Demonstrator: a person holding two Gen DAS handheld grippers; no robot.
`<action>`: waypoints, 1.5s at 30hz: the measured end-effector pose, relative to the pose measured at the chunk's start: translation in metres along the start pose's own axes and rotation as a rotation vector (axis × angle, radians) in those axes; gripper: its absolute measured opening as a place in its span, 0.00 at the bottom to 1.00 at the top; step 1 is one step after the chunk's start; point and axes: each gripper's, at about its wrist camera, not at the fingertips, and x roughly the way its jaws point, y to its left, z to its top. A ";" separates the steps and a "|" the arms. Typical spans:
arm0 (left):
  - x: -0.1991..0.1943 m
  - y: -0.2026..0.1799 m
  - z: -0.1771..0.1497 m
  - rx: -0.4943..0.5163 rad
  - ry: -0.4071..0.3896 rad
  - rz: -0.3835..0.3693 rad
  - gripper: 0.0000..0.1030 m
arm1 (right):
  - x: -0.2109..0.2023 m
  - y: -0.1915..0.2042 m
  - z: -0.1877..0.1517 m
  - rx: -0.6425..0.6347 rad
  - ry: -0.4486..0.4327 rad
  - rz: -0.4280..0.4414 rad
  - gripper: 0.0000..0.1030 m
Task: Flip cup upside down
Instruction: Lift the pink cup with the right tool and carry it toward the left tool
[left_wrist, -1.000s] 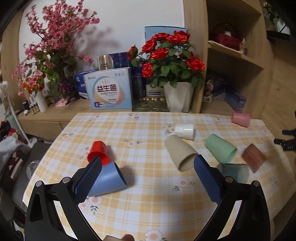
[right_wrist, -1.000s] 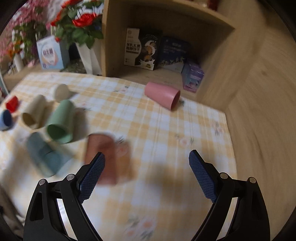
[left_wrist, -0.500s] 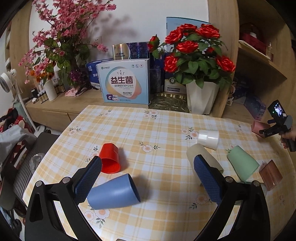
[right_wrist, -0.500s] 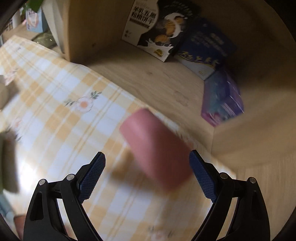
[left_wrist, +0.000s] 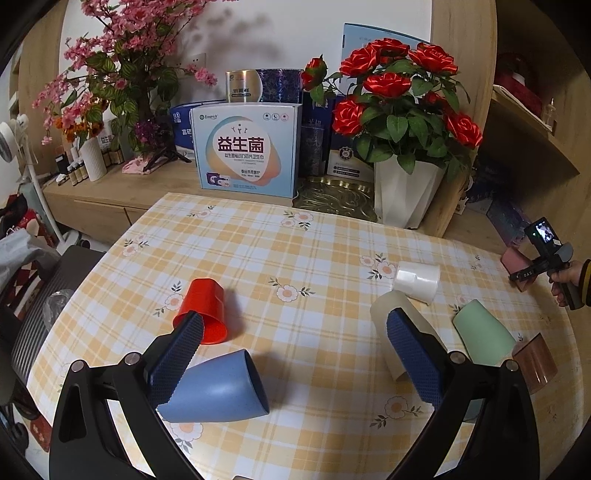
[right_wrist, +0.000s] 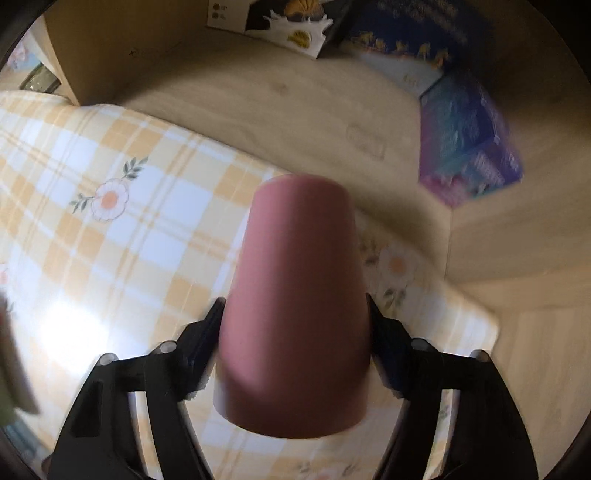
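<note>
The left wrist view is evenly lit and sharp, with fisheye bending and dark corners; the blue cup (left_wrist: 218, 387) casts a soft shadow to its right. The right wrist view is dimmer and motion-blurred, especially the purple box (right_wrist: 469, 144), with white glare on the desk (right_wrist: 70, 332) at left.

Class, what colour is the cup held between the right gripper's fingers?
Pink. The cup shows best in the right wrist view, clamped by the right gripper.

Pink cup (right_wrist: 295, 317), yellow-and-white checked floral tablecloth (right_wrist: 110, 236), red cup (left_wrist: 202, 308), blue cup (left_wrist: 218, 391)
</note>
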 end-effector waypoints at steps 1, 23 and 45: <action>0.001 0.000 -0.001 -0.002 0.003 -0.003 0.94 | 0.000 -0.001 -0.003 0.015 0.006 0.029 0.66; -0.038 0.012 -0.024 -0.074 0.031 -0.100 0.94 | -0.046 -0.002 -0.097 0.372 -0.075 0.288 0.66; -0.092 0.048 -0.060 -0.039 0.038 -0.162 0.94 | -0.222 0.180 -0.205 0.346 -0.350 0.623 0.66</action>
